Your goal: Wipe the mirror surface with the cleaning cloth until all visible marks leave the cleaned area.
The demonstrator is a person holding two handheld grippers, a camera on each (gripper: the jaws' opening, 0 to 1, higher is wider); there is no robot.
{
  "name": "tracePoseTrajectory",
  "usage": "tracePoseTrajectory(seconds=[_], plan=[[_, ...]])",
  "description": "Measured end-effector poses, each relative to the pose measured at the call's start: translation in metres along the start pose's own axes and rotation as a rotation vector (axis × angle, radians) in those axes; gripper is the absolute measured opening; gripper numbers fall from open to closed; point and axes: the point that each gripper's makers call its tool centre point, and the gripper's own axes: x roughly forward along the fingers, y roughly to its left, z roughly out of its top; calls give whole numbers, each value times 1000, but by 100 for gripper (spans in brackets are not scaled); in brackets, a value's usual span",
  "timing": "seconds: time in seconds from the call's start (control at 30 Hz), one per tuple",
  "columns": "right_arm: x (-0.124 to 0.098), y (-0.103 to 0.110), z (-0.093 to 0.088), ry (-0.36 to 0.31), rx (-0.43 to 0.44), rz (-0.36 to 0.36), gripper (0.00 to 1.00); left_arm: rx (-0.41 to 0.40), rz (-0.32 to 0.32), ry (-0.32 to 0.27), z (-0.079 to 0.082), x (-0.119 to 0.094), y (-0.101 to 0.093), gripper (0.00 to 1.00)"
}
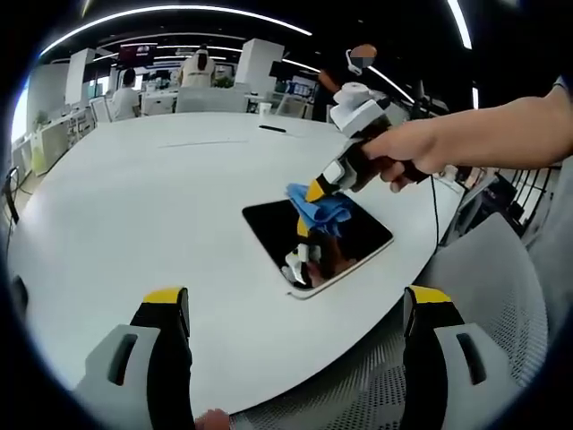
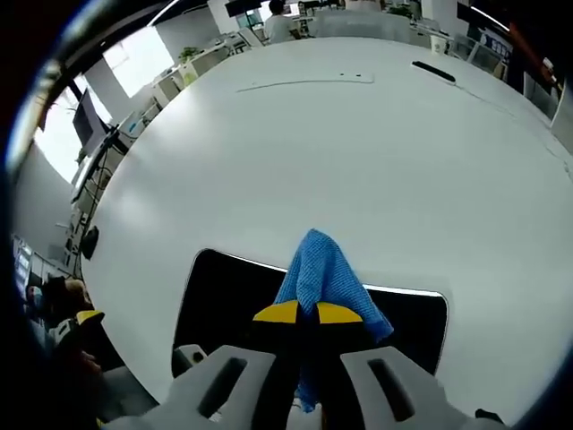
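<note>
Right gripper (image 2: 301,313) clamped tight on the blue microfibre cleaning cloth (image 2: 322,273), pressing it onto the dark rectangular mirror (image 1: 345,235) at centre-right of the white round table (image 1: 161,197); left gripper (image 1: 295,300) wide open, holding nothing, bottom of frame.

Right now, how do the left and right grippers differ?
The left gripper has its jaws spread wide and holds nothing; the right gripper is shut on the blue cloth. The left hangs back at the table edge; the right is over the mirror. Both have yellow tips.
</note>
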Motion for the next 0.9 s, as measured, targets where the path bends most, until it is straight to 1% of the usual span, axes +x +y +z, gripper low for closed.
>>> tracePoseTrajectory(seconds=[0.1,0.23,0.33,0.37,0.4,0.47,0.5,0.53,0.57,0.6,0.63,0.67,0.7,0.77,0.83,0.9], plan=[[2,8,1,9,-9,11,0,0,-2,0,0,0,-1,99],[6,20,3,20,1,34,0,3,-3,2,0,0,-1,99],[8,34,2,30,-5,58,0,11,8,-10,2,-1,1,99],[8,38,1,32,-9,63,0,9,10,-3,0,-1,1,99],[10,41,3,35,-34,61,0,8,9,2,0,-1,1,99],[15,49,9,31,-51,87,0,15,1,-18,4,-1,0,99],[19,55,16,26,-44,111,0,18,-9,-50,9,-2,-2,99],[22,58,19,26,-34,120,0,17,-12,-51,9,-4,-3,99],[24,60,21,31,-19,117,0,18,-12,-50,9,-6,-5,99],[23,60,19,38,-16,96,0,18,-12,-39,8,-6,-6,99],[21,57,18,36,-66,53,0,20,-15,-14,5,-5,-6,99],[21,58,18,35,-92,41,0,21,-23,-12,6,-3,-8,99],[22,61,18,40,-85,33,0,30,-42,-25,9,-3,-11,99],[23,62,19,43,-127,28,0,52,-50,-32,11,-3,-14,99],[24,64,20,47,-135,24,0,41,-45,-28,8,-4,-12,99],[26,68,21,45,-124,31,0,33,-36,-37,10,-4,-10,99]])
